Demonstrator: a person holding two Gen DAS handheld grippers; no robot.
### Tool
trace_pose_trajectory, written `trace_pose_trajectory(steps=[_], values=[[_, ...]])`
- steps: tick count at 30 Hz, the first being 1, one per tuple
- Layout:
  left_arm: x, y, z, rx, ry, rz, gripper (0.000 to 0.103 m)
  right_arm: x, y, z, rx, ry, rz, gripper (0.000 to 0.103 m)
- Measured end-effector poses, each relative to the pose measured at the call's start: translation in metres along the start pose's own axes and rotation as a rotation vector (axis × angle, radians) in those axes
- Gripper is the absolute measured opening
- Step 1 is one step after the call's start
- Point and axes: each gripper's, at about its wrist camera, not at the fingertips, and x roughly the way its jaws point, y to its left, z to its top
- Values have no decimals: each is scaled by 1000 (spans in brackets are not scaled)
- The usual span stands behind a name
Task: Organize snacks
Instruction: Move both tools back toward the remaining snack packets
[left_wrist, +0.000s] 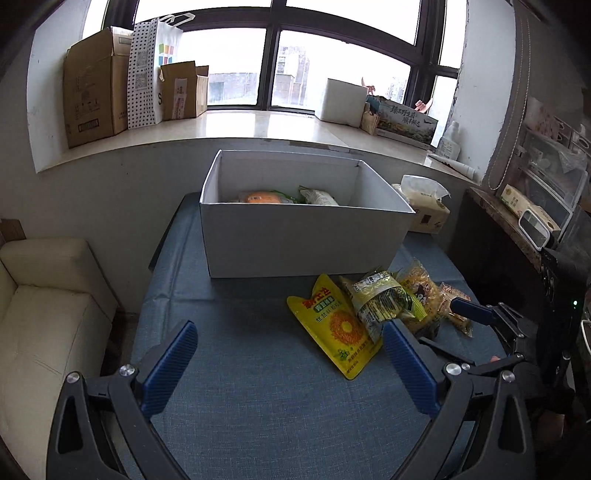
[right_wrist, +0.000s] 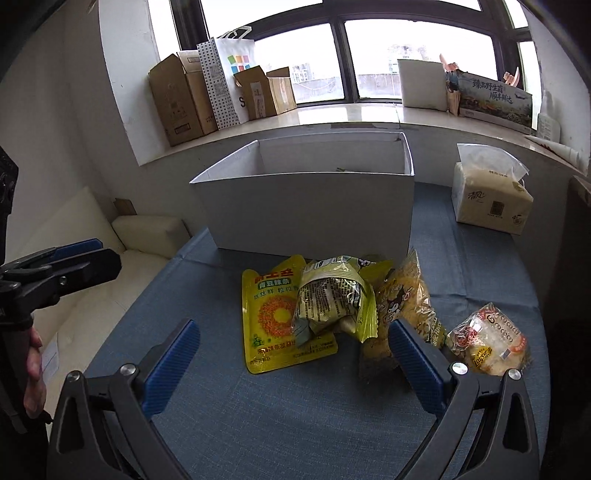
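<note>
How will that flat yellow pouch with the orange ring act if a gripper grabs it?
The flat yellow pouch looks thin and glossy, so it will probably flop and may slip. The crumpled green packet lies partly across it and would likely slide off. It seems light for its size.

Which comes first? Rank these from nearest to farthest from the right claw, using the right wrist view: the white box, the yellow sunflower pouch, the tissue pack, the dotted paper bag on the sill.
1. Yellow sunflower pouch, just ahead of the right claw, flat on the blue cloth.
2. White box, behind the snack pile, centre.
3. Tissue pack, far right, beside the box.
4. Dotted paper bag, on the windowsill, back left.
</note>
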Motion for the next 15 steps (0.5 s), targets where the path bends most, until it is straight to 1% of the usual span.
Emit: trace_pose_trajectory(steps=[2,4,8,9,12,15], values=[[5,4,-4,-21,18,3,102,8,0,2,-18,8,-20,103],[9,8,-5,-40,31,7,102,19,2,6,-48,35,-53,103],[13,13,-7,-52,43,19,102,42,11,13,-161,65,-146,103],[13,13,-7,-51,46,23,102,49,13,14,-181,77,-156,103],[13,15,-9,-52,54,24,102,68,13,15,-201,121,-174,103],[13,18,-13,-51,55,33,102,78,9,15,-197,140,-197,103]])
